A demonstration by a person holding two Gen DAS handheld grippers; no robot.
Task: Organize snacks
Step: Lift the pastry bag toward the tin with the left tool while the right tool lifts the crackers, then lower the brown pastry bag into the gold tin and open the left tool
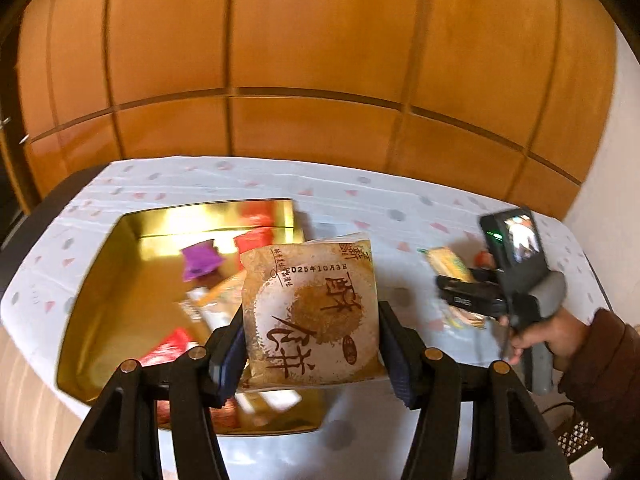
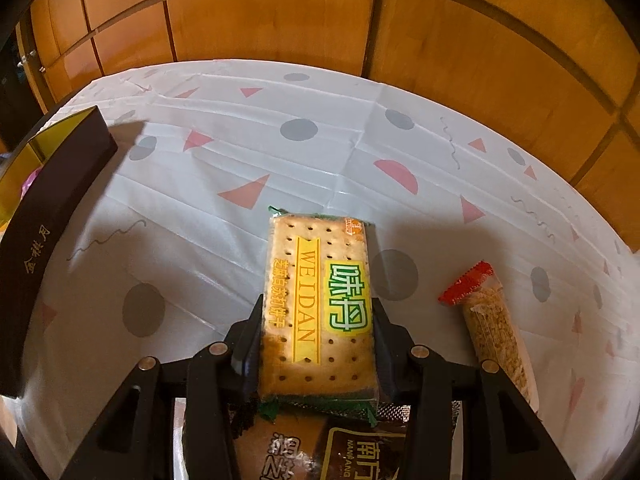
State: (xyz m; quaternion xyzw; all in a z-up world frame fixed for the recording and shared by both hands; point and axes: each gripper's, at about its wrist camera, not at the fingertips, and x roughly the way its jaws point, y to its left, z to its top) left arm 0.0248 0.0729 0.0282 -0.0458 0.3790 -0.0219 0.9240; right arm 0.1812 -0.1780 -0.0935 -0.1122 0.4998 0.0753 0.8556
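Above the gold tin point(image 1: 100, 300), the left claw point(image 1: 312, 344) pinches a light, crumbly pastry pack point(image 1: 312, 312) by its edges; the right claw point(image 2: 316, 344) clamps a brittle cracker pack point(image 2: 316, 300) likewise.

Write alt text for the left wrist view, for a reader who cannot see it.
The left gripper holds a square brown pastry packet by its side edges above a patterned tablecloth. Behind it to the left, an open gold tin holds several wrapped snacks. At right, a hand holds the right gripper low over more snacks.
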